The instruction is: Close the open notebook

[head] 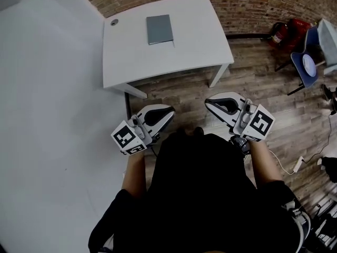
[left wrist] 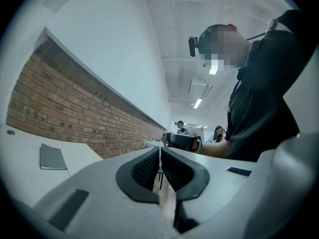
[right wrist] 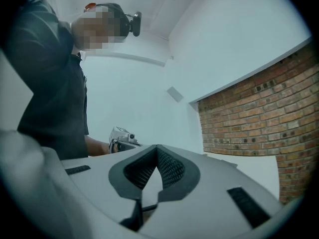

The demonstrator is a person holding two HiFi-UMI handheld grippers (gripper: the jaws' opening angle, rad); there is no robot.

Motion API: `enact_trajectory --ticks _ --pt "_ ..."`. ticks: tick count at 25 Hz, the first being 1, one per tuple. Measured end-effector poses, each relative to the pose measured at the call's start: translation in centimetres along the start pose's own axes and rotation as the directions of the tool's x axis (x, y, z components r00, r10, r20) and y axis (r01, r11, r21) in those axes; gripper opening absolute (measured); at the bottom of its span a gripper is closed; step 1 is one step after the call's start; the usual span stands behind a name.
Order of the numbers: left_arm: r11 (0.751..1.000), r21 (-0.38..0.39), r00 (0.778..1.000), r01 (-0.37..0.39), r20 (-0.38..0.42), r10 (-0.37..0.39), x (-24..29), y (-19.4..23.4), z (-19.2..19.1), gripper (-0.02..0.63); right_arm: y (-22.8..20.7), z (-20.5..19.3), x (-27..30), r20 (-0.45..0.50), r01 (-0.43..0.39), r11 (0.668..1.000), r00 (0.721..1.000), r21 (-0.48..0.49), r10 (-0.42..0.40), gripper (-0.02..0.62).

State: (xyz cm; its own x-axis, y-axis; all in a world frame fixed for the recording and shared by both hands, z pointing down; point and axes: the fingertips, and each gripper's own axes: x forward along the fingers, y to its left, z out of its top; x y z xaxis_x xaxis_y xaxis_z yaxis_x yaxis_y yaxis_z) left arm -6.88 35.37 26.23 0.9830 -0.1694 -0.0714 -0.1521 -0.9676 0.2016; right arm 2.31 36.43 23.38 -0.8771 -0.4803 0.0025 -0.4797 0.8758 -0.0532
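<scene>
A grey notebook [head: 159,29] lies flat and closed on the white table [head: 200,41], near its far edge. In the left gripper view the notebook [left wrist: 52,158] shows small at the left, by the brick wall. Both grippers are held close to the person's body, well short of the table, pointing level toward each other. My left gripper [head: 171,110] is shut with nothing between its jaws, which meet in its own view [left wrist: 160,159]. My right gripper [head: 207,103] is also shut and empty [right wrist: 157,152]. Each gripper sees the other: the right gripper [left wrist: 183,141], the left gripper [right wrist: 122,138].
A brick wall [head: 253,4] runs behind the table. A blue chair [head: 310,62] and a red bag [head: 288,33] stand on the wooden floor at the right. A white cable with a plug block [head: 298,164] lies near my right side. A white wall [head: 47,115] fills the left.
</scene>
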Motion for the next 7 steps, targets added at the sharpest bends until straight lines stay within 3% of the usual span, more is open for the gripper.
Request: enact_trajectory --ticks 7 --pt "1.000 -0.013 1.000 0.018 0.008 -0.017 2.2 -1.0 -1.9 0.025 -0.8 -1.9 -2.1 0.002 0.031 1.000 1.000 0.003 -0.031 0.006"
